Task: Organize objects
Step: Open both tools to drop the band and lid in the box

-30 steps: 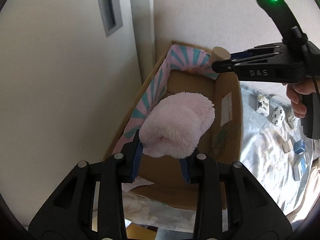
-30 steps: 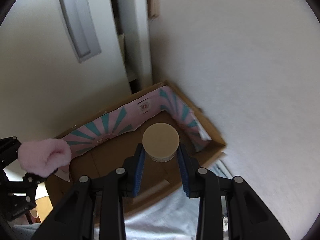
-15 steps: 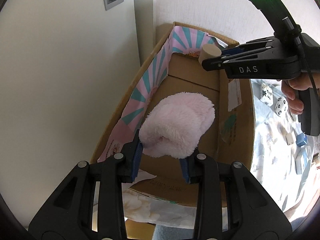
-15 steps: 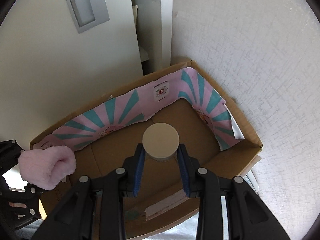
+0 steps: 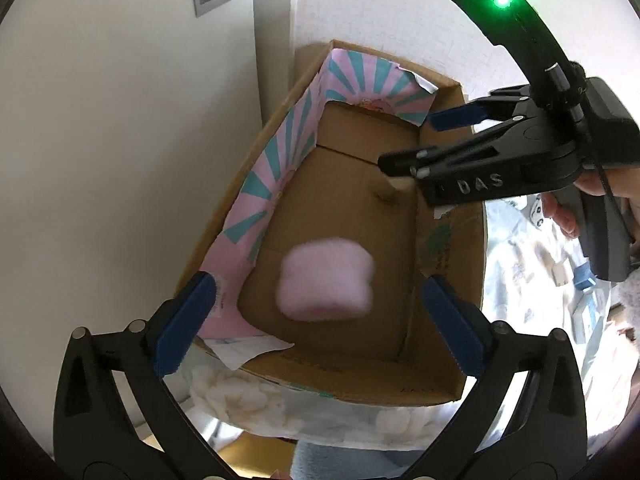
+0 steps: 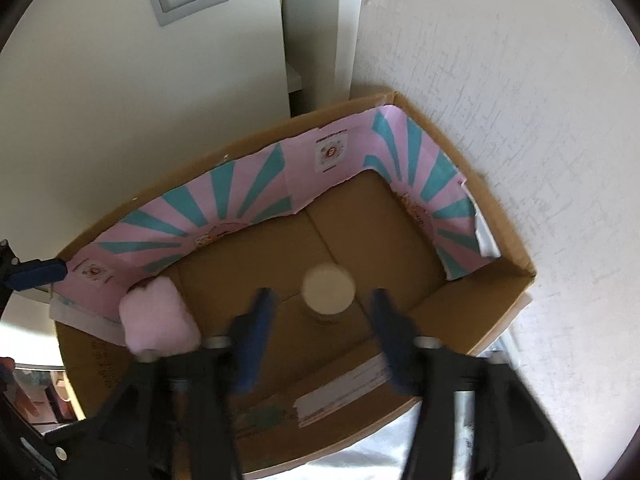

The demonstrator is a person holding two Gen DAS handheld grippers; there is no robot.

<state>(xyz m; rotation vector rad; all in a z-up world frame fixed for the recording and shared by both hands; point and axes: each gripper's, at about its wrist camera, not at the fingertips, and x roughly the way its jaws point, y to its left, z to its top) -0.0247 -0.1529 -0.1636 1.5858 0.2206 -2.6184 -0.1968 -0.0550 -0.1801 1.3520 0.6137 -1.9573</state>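
Observation:
A cardboard box lined with pink and teal striped paper stands against the wall; it also shows in the right wrist view. A fluffy pink roll is inside the box, blurred, below my open left gripper; it also shows in the right wrist view. A beige round-lidded jar is inside the box, blurred, between the spread fingers of my open right gripper. The right gripper shows from the side in the left wrist view.
White walls close in the box at the back and left. A pale quilted cover with several small boxes lies to the right of the box. A white label is stuck on the box's near wall.
Both grippers opened. The pink roll left the left gripper and dropped into the box. The jar left the right gripper and is lower in the box. Both grippers moved closer over the box.

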